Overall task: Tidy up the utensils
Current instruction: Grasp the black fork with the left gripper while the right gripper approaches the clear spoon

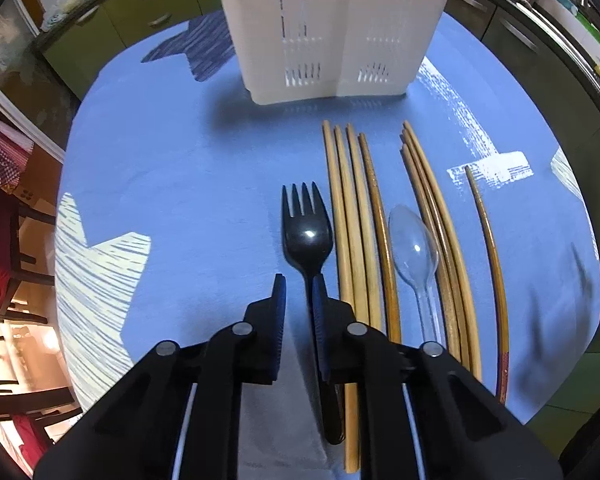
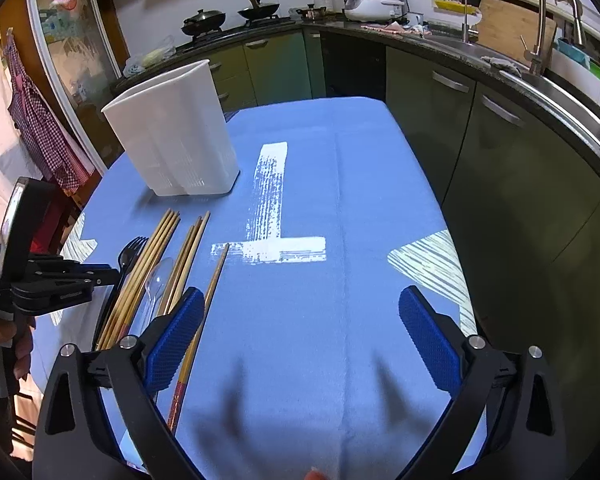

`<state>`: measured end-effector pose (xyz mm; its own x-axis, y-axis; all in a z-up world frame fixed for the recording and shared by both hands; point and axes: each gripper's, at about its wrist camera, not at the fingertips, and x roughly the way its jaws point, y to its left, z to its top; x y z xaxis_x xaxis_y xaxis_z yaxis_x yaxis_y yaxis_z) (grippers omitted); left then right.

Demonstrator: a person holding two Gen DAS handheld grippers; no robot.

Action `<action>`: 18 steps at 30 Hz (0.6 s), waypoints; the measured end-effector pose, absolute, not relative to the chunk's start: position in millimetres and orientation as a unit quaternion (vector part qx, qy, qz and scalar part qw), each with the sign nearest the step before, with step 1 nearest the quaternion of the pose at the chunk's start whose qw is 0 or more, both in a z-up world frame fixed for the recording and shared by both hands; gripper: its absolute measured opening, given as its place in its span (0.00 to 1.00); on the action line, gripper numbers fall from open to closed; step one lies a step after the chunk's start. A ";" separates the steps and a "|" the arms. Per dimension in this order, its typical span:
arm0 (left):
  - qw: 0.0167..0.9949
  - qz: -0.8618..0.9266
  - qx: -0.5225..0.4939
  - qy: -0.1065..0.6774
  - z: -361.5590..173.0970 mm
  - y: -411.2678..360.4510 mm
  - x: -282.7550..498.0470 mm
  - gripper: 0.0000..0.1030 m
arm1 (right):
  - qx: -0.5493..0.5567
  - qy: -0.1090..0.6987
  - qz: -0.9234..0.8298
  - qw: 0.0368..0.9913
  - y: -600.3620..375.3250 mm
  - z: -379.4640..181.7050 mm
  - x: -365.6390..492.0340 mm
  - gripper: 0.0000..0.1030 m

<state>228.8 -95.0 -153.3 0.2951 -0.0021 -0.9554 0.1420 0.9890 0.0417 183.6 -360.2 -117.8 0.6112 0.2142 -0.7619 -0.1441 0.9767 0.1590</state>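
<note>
Since the black fork (image 1: pixel 307 232) is light, stiff, slick plastic lying flat on the desk (image 1: pixel 188 184), its thin handle is the best hold. It lies beside the left gripper's (image 1: pixel 299 292) narrowly parted fingers, not yet pinched. The right gripper (image 2: pixel 302 334) hovers wide apart, empty.

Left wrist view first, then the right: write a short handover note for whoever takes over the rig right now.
Left tool: narrowly open beside the black fork handle, nothing gripped.
Right tool: wide open, empty, over bare blue tablecloth.
Chopsticks and clear spoon lie in a row right of the fork; one chopstick lies apart.
White utensil holder stands upright beyond them.
Done: nothing visibly sorted.
Left: move every utensil into the holder.
</note>
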 end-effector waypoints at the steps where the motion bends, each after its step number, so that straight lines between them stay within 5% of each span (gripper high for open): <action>1: 0.802 -0.046 0.061 0.593 -154.5 -96.7 229.7 0.13 | 0.041 0.431 0.101 0.896 -360.3 -118.4 183.8 0.93; 18: 0.798 -0.064 0.075 0.595 -149.3 -108.3 225.2 0.13 | -0.004 0.458 0.120 0.881 -333.3 -117.6 198.6 0.88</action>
